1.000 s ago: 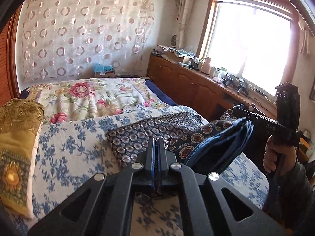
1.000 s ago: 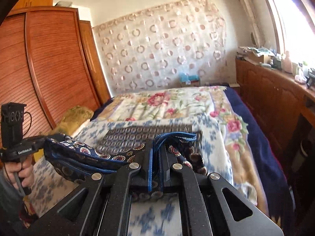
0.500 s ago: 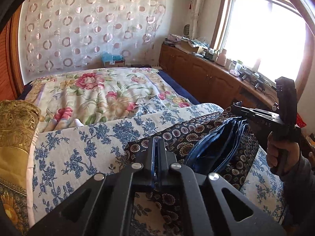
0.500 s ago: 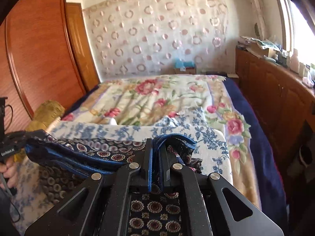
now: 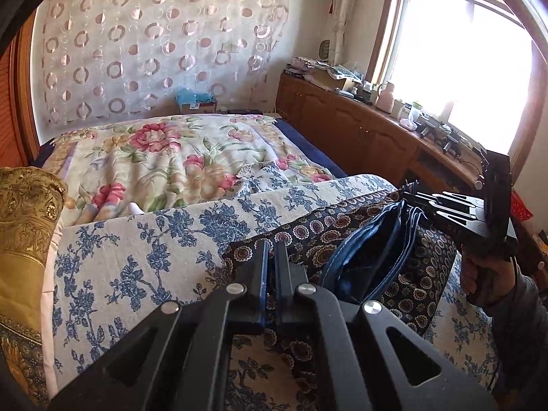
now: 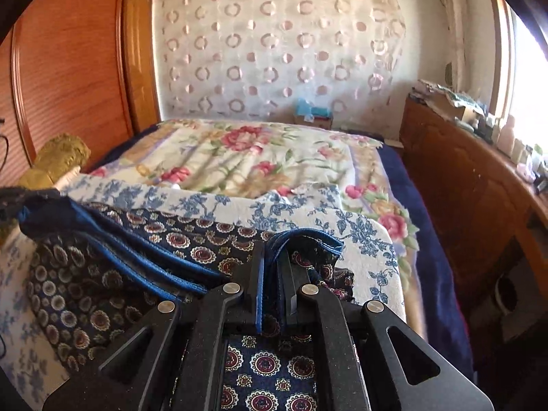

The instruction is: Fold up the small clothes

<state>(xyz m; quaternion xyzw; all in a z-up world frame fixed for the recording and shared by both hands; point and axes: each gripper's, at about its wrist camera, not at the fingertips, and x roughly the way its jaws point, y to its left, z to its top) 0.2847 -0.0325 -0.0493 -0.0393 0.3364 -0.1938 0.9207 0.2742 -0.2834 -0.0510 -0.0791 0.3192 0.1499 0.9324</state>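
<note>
The left gripper point(image 5: 270, 257) and right gripper point(image 6: 272, 257) each pinch the blue-edged hem of the medallion-print shorts point(image 6: 102, 274), stretched low across both frames over the blue-floral sheet point(image 5: 137, 257). Faint letters on the right gripper's body at right of the left view are too blurred to read.

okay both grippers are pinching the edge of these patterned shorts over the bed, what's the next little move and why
Probably lower both grippers together until the patterned shorts lie flat on the blue floral sheet. The left gripper and right gripper are each shut on the blue-trimmed edge, and the cloth between them sags in loose folds, partly draped on the sheet, so laying it down smooth should come before any release.
</note>
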